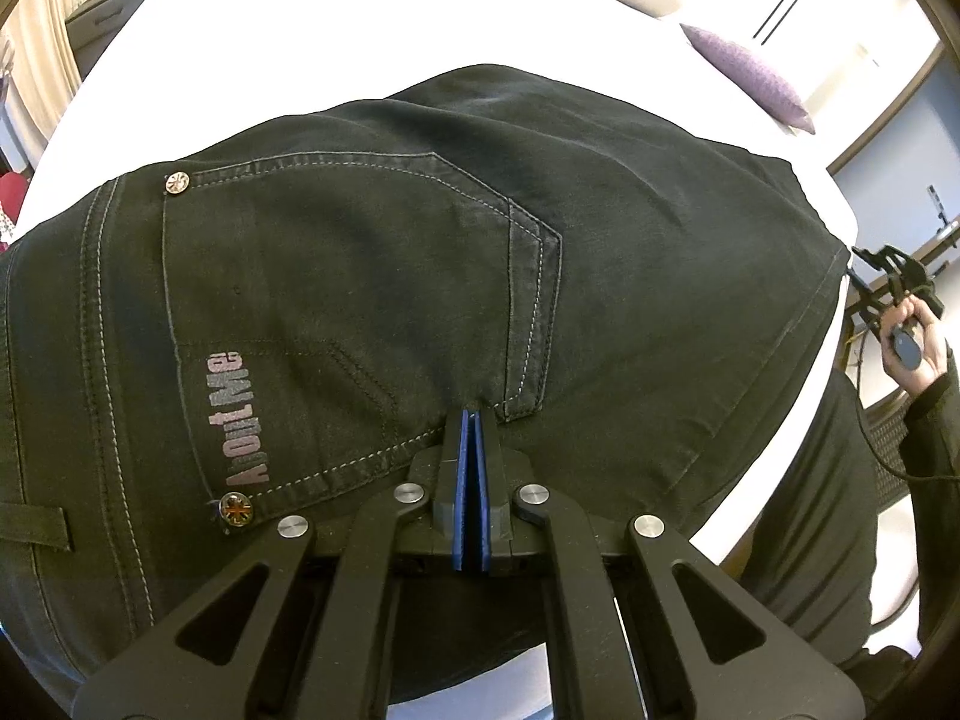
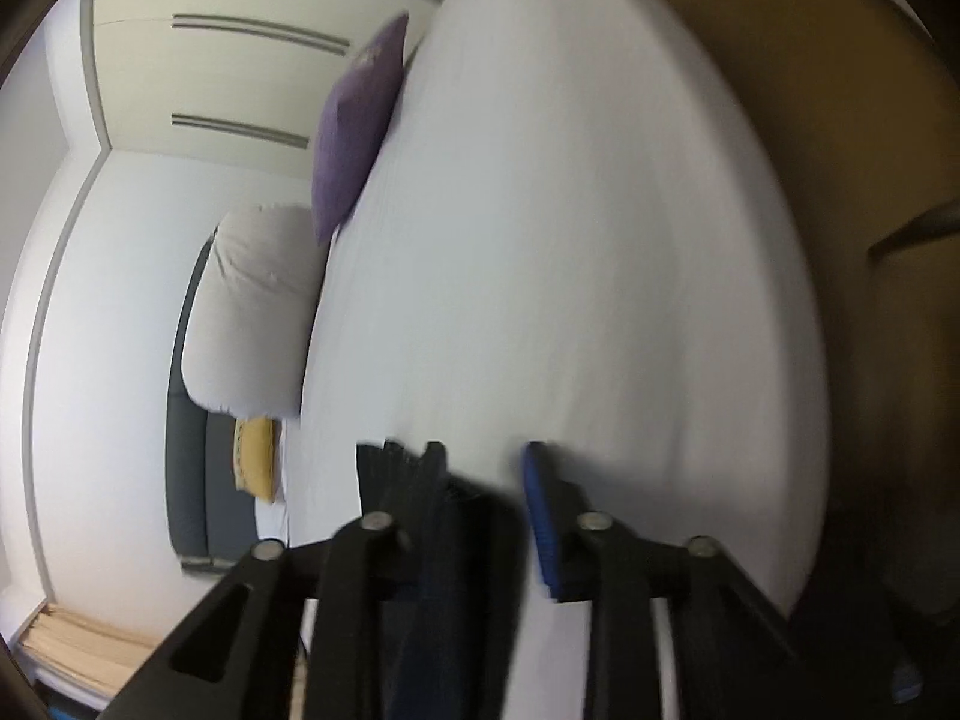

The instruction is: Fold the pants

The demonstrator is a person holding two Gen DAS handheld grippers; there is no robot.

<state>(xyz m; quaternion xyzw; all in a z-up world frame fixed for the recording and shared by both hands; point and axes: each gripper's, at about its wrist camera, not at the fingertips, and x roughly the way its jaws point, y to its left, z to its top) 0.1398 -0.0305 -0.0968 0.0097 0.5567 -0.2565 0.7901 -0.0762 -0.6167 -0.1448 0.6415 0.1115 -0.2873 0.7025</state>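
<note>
Black jeans (image 1: 420, 276) lie spread on the white bed (image 1: 300, 30), back side up, and a back pocket with "About Me" printed on it (image 1: 360, 312) faces me. My left gripper (image 1: 474, 415) is shut, its blue pads together. Its tips rest on the denim at the pocket's lower corner, and no fold shows between the pads. My right gripper (image 1: 894, 288) is off the bed's right edge, held in a hand (image 1: 918, 360). In the blurred, sideways right wrist view the right gripper (image 2: 483, 450) stands open over the white sheet (image 2: 570, 240). Nothing is clearly between its fingers.
A purple cushion (image 1: 750, 78) (image 2: 360, 120) and a grey pillow (image 2: 252, 312) lie at the head of the bed, with a yellow cushion (image 2: 258, 456) beside them. A white wardrobe (image 2: 210, 60) stands behind. The person's dark clothing (image 1: 828, 510) is at the bed's right edge.
</note>
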